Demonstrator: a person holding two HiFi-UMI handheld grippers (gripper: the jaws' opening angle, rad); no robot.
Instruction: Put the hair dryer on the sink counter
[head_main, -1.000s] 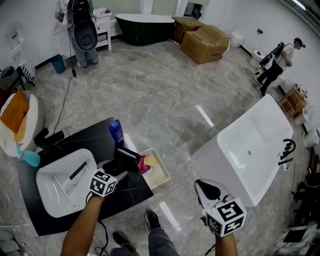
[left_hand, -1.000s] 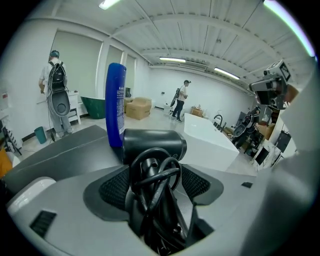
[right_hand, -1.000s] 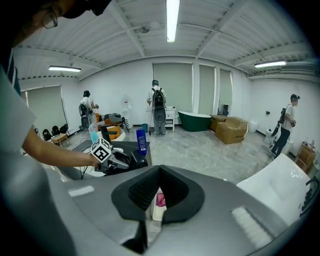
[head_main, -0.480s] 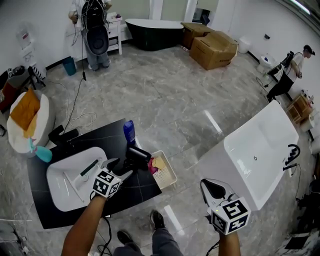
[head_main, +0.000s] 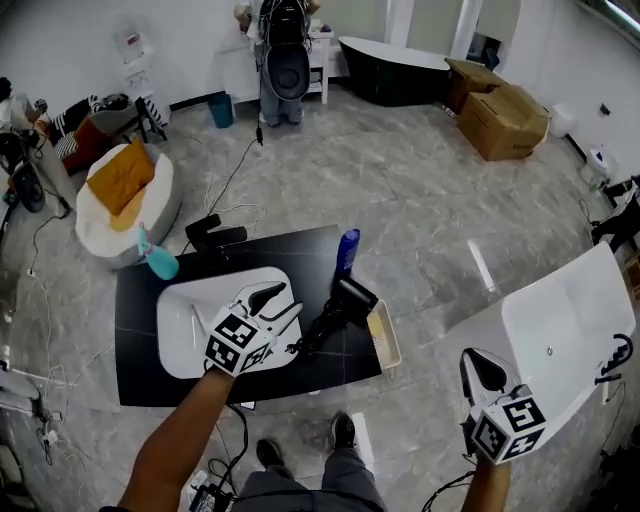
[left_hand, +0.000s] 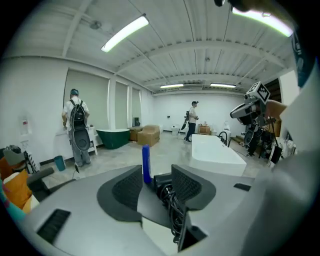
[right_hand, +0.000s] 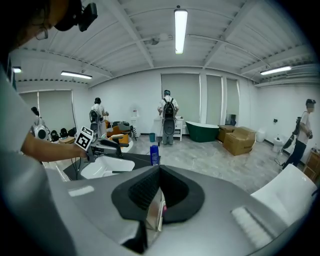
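Left claw (head_main: 285, 300) first: its jaws are closing right now. In the left gripper view the pads stand clear, with the hair dryer (left_hand: 162, 184) and its bundled cord (left_hand: 175, 212) lined up in the gap. Nothing is pinched yet, so call it released.

The hair dryer (head_main: 345, 300) lies at centre frame in the head view, on the black worktop (head_main: 140, 350). It is just right of the white basin (head_main: 190, 340), below the blue bottle (head_main: 347, 250) and beside the basket (head_main: 385, 335).

Its long axis runs lower left to upper right. The bulky head sits at the upper right, toward the bottle. Handle and cord trail to the lower left, toward the claw. Which end is the nozzle, I can't tell.

Handling, my read: a rigid plastic shell, moderately heavy and head-heavy, smooth enough to twist in a loose grip. The handle near the head looks like the safest hold. The limp cord will drag and could snag.

Lower right, the right claw (head_main: 482, 362) hangs well apart, clenched on nothing.
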